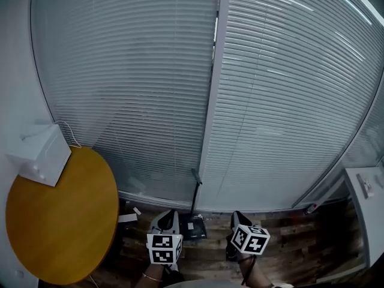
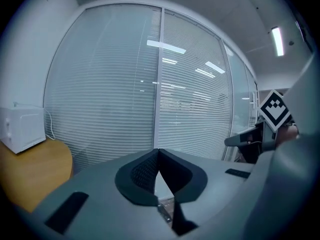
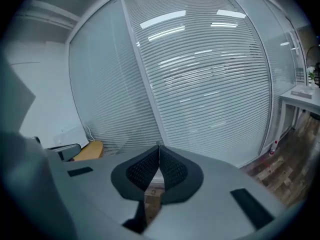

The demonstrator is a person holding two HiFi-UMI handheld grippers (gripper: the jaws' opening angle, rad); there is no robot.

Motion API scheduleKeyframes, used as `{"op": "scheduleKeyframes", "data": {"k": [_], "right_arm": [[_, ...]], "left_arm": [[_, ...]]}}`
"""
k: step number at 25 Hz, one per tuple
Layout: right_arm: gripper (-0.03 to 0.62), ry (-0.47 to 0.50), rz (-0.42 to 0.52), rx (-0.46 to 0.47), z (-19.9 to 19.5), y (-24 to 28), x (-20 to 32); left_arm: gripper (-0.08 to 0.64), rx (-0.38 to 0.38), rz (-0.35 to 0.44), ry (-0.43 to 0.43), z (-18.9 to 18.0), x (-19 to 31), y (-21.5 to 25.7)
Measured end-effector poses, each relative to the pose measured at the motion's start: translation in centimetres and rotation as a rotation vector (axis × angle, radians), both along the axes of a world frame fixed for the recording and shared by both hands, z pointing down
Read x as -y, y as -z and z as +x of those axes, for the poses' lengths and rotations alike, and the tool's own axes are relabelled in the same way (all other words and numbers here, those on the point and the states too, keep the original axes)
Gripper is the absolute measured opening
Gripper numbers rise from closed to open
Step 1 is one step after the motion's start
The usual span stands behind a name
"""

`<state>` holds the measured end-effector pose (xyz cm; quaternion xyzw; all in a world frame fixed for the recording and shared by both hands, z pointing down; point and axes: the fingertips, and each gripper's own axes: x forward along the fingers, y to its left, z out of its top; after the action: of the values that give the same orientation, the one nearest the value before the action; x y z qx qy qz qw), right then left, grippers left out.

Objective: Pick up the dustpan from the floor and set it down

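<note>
jaws pressed together and empty on both the left gripper (image 1: 167, 216) and right gripper (image 1: 238, 216). just ahead between them we spot the dark flat dustpan (image 1: 193, 228) on the wood-plank floor (image 1: 300, 245). it's nearer the left, thin handle upright.

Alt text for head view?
The left gripper and right gripper, both shut and empty, hover over a wood floor; a long-handled dustpan stands between them against closed blinds. A round yellow table with a white appliance sits at left.
</note>
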<state>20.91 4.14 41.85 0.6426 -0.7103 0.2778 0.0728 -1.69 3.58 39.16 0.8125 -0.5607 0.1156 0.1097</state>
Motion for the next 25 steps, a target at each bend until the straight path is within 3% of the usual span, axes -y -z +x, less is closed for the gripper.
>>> {"op": "scheduleKeyframes", "data": {"k": [11, 17, 25], "right_arm": [[0.032, -0.024, 0.026, -0.012, -3.4, 1.2, 11.0], [0.032, -0.025, -0.016, -0.034, -2.8, -0.6, 13.0], [0.032, 0.021, -0.034, -0.054, -0.1, -2.4, 15.9]], "left_arm": [[0.016, -0.018, -0.002, -0.032, -3.4, 11.5, 0.0], [0.015, -0.029, -0.045, 0.004, -3.9, 14.3, -2.2], [0.015, -0.003, -0.071, 0.060, -1.9, 15.7, -4.1]]}}
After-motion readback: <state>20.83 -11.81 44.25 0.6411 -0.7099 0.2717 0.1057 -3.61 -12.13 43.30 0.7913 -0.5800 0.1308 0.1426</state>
